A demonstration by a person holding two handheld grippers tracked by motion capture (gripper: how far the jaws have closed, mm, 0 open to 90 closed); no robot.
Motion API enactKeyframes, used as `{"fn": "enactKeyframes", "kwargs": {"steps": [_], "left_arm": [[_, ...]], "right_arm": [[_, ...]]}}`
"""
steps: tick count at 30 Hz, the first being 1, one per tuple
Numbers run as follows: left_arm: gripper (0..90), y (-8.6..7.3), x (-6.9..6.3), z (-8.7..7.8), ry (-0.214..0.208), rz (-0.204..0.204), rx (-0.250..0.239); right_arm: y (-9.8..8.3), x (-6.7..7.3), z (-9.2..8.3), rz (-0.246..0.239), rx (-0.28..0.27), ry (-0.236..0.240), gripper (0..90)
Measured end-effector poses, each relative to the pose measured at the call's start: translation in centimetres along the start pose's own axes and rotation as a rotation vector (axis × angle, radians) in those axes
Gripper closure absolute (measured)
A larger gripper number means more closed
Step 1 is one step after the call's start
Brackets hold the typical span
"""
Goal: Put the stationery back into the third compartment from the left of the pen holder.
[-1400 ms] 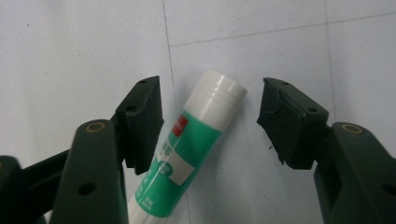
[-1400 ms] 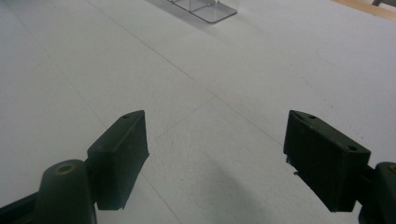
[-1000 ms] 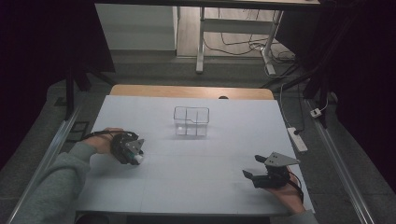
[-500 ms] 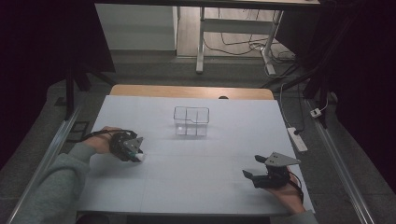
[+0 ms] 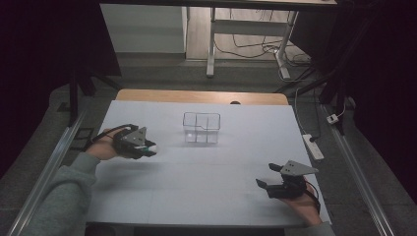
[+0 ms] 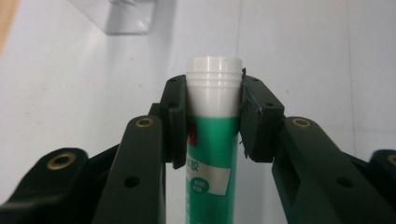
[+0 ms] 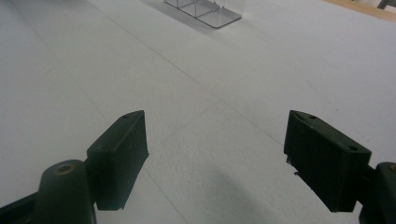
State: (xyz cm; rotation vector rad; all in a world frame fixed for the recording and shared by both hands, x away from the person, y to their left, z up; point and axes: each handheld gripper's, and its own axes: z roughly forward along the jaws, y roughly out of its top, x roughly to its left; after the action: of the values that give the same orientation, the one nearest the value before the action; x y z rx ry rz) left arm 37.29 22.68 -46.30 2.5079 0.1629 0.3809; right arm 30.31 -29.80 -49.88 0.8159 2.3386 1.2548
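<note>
Through the left gripper view I am seeing my left tongs (image 6: 214, 116) clamping a green glue tube with a white ribbed cap (image 6: 214, 140), having just been closing on it. From above, just its white tip (image 5: 153, 147) is peeking out left of the clear plastic divided box (image 5: 201, 128) on the white table (image 5: 206, 191), while my right tongs (image 7: 215, 158) are gaping wide and holding nothing.

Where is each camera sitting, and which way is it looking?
High view: above the person's side, looking forward and down on the table; forearms, left gripper and right gripper show.
Left gripper view: rides the left gripper, looking along its jaws, shut on a green tube.
Right gripper view: rides the right gripper, looking over the table between open jaws.
Shared: the clear box.
</note>
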Motion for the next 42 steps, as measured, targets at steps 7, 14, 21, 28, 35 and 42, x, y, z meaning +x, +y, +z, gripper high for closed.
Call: {"fn": "enactKeyframes", "kwargs": {"steps": [7,14,21,28,35,42], "left_arm": [[64.2,0.5,-0.4,-0.1,0.094,-0.11,-0.072],[64.1,0.8,-0.2,-0.2,0.135,-0.273,-0.175],[64.0,1.7,-0.6,-0.5,0.162,-0.412,-0.275],[64.0,2.4,-0.8,-0.3,0.169,-0.451,-0.321],[64.0,2.7,-0.8,-0.1,0.178,-0.505,-0.369],[64.0,3.9,-0.5,0.2,0.171,-0.508,-0.414]], "right_arm": [[0.0,0.1,0.1,-0.001,0.002,-0.002,21.1],[0.0,0.1,0.1,-0.003,0.009,-0.001,21.0],[0.0,0.1,-0.1,-0.001,-0.007,-0.01,21.1],[-0.1,0.0,-0.1,-0.002,-0.011,-0.015,21.1],[-0.1,0.1,-0.1,0.003,-0.009,-0.019,21.1],[-0.1,0.1,0.0,0.001,-0.006,-0.019,21.2]]}}
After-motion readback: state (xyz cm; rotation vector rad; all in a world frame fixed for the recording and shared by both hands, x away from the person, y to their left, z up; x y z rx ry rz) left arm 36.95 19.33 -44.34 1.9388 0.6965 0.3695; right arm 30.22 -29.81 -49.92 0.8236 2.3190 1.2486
